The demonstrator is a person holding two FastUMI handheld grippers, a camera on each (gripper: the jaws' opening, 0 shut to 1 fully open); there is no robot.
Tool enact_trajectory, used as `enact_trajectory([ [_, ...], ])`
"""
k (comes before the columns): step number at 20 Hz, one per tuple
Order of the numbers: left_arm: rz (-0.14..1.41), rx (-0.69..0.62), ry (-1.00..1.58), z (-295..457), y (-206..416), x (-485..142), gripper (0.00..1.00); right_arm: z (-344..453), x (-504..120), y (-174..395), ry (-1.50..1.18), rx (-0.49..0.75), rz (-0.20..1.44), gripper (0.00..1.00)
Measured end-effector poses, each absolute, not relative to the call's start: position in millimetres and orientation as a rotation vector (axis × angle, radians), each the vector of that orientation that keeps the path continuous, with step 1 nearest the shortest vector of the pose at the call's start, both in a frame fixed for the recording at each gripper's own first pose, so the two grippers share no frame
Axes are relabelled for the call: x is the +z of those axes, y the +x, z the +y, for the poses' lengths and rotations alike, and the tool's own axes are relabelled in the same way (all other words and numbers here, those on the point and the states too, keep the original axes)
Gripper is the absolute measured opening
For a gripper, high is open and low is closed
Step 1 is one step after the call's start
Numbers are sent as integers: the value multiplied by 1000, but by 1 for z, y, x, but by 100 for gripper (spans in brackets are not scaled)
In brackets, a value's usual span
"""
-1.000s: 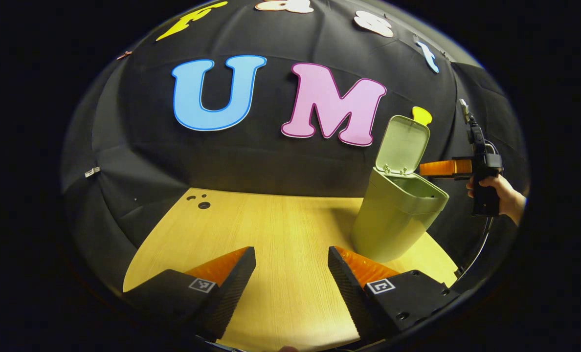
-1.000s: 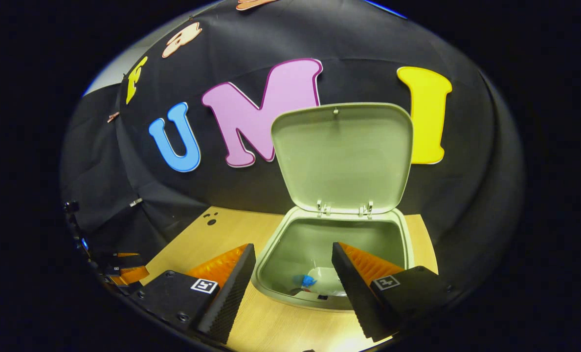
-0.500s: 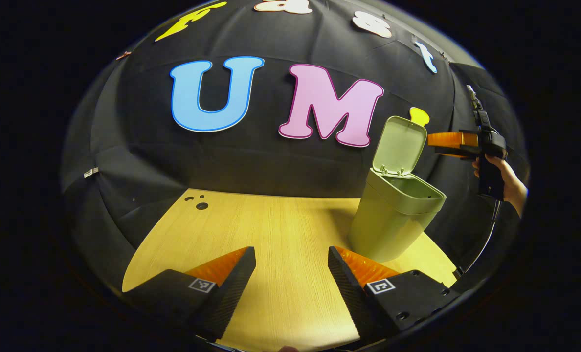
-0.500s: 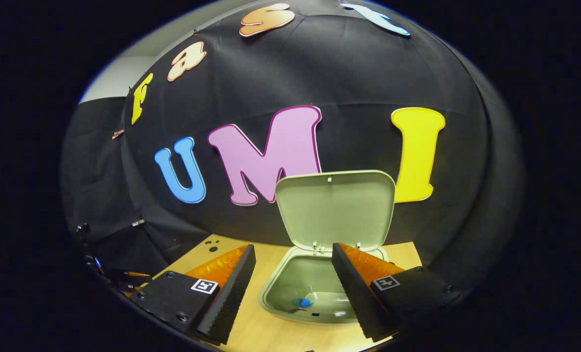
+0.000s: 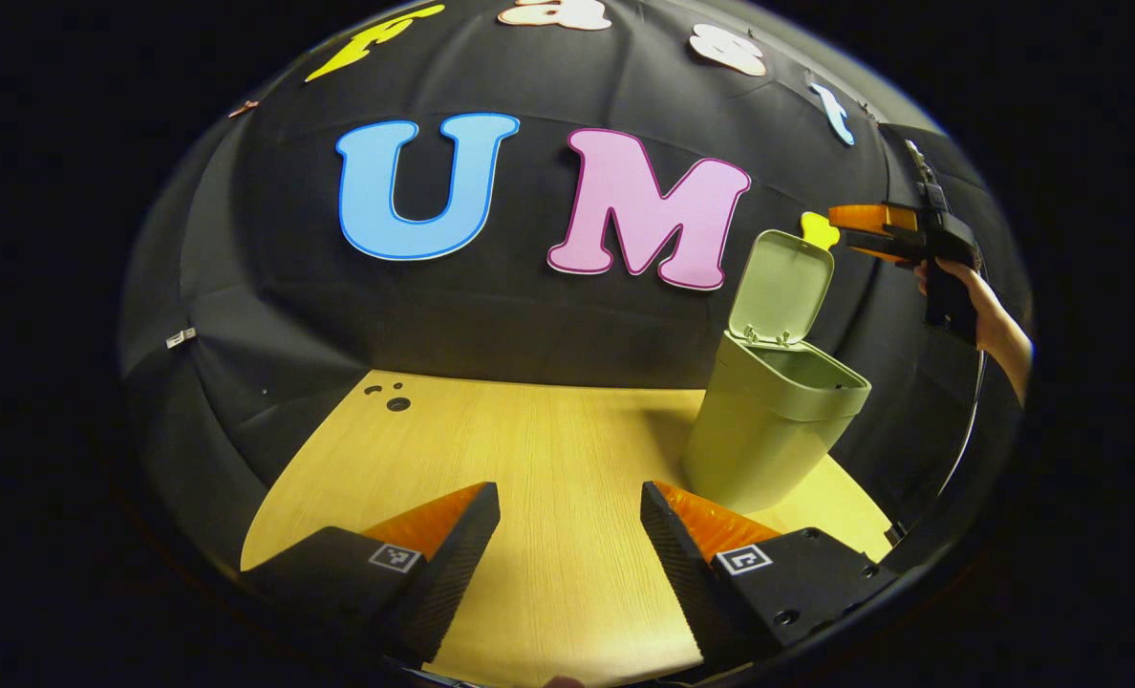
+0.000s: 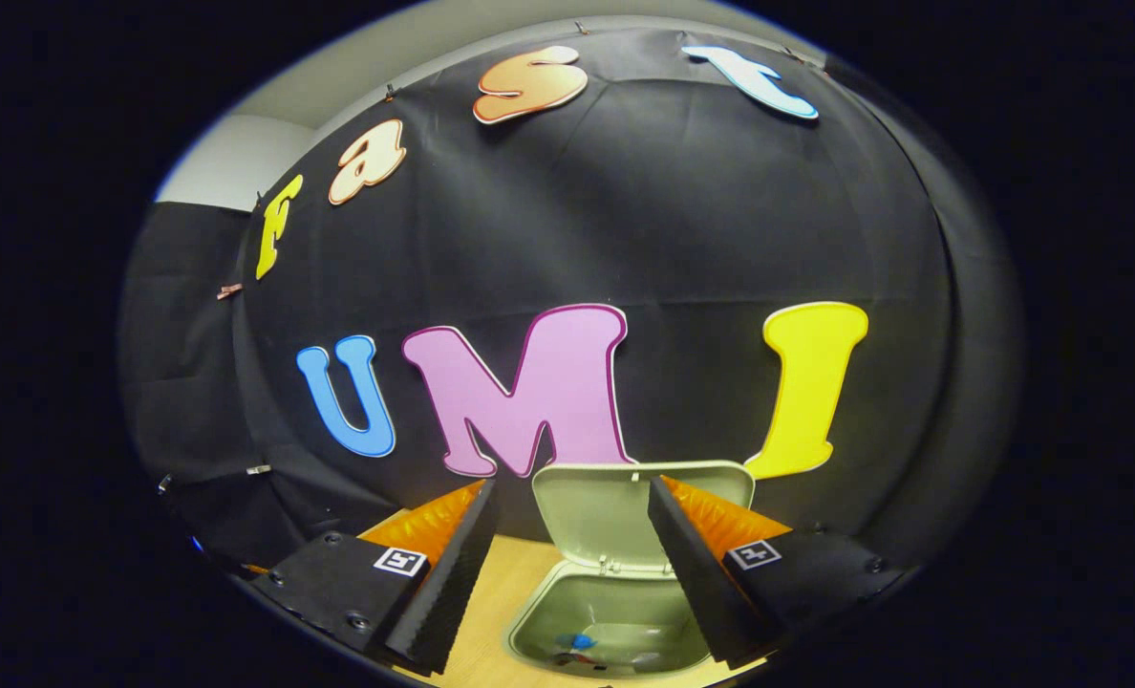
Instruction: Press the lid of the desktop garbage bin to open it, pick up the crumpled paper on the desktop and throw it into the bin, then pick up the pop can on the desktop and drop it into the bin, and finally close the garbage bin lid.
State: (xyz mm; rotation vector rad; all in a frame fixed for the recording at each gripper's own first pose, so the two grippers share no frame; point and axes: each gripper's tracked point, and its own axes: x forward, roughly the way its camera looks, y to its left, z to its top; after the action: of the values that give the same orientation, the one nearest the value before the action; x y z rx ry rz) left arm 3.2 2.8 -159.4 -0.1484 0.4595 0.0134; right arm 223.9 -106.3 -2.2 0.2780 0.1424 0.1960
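The pale green garbage bin (image 5: 768,435) stands at the right of the wooden table (image 5: 548,449) with its lid (image 5: 783,284) swung up. In the right gripper view I look down into the bin (image 6: 615,635); something blue and something pale lie at its bottom, and the lid (image 6: 615,511) stands upright behind the opening. My right gripper (image 6: 572,564) is open and empty, high above the bin. The left gripper view shows it (image 5: 859,234) level with the lid's top edge, held by a hand (image 5: 993,325). My left gripper (image 5: 567,554) hovers open and empty over the table's near part.
The black cloth wall closes off the back and both sides. Small dark holes (image 5: 391,397) mark the table's far left corner. A cable (image 5: 950,459) hangs down from the right gripper at the table's right edge.
My right gripper has risen from just over the bin's opening to the height of the lid's top, staying open. The left gripper has barely moved. The lid stays up.
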Motion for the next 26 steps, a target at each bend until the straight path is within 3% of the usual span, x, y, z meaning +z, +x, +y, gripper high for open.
enact_trajectory([
  [16,461,90,-170,24,-7,-160,96,-108,-11,314,194,96,153,98],
  [26,464,102,-168,31,-10,-159,96,-112,-36,319,150,74,241,98],
])
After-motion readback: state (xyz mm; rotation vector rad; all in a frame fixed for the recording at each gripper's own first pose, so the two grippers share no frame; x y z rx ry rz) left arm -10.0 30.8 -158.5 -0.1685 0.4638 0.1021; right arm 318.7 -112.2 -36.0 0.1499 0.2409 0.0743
